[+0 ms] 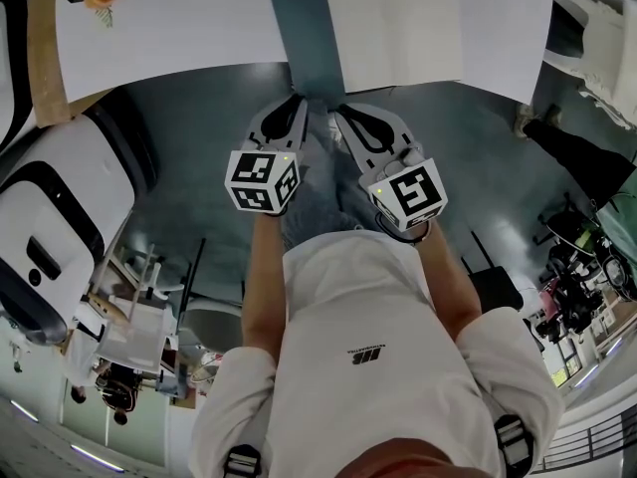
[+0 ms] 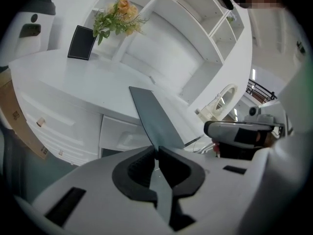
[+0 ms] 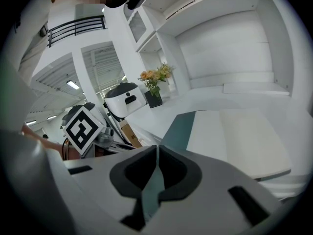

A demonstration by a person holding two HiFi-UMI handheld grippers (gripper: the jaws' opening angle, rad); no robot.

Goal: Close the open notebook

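White desk (image 1: 199, 33) with open notebook (image 1: 393, 28), flowers (image 3: 155, 76) in dark pot (image 3: 153, 99)

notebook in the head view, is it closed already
No, the notebook lies open on the table, a white page showing beside its teal cover.

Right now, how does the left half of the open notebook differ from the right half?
Colour: the left half is dark grey-teal, the right half white paper. Width: in the head view the left half shows as a narrow strip, the right half much wider. Shared: both lie open on the white table, untouched by the left gripper and right gripper, both shut and empty.
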